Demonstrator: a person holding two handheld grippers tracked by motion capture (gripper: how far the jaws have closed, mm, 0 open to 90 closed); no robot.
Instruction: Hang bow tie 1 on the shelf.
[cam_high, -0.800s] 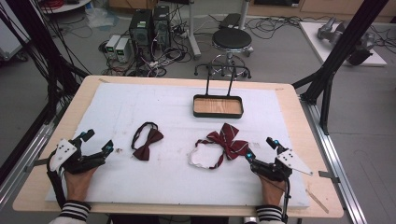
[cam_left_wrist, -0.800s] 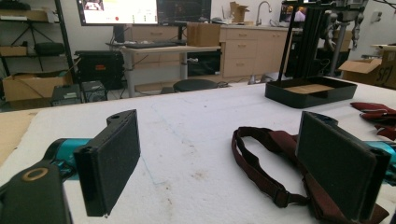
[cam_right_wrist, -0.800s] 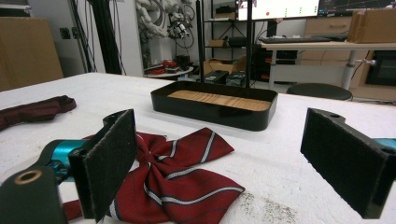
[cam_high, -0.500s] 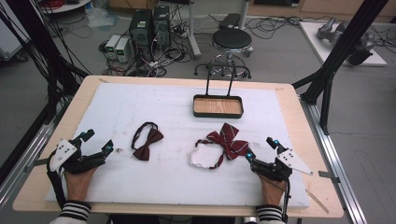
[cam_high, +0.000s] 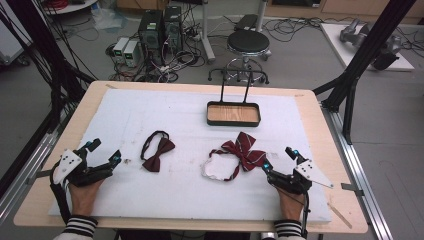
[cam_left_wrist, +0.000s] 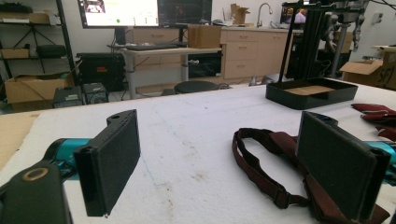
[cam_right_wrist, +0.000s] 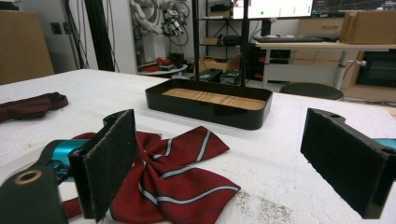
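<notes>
Honestly, both bow ties look soft and featherlight. Our left gripper (cam_high: 106, 152) and right gripper (cam_high: 277, 159) sit released, fingers spread. The plain tie (cam_high: 156, 154) lies mid-counter, the striped tie (cam_high: 244, 152) at its three o'clock. We'd pinch each at the center knot.

Nothing changes between the earlier pictures and now: my left tool (cam_high: 103, 153) and right tool (cam_high: 276, 159) rest at the same spots on the desk (cam_high: 190, 95), and both bow ties lie unmoved.
</notes>
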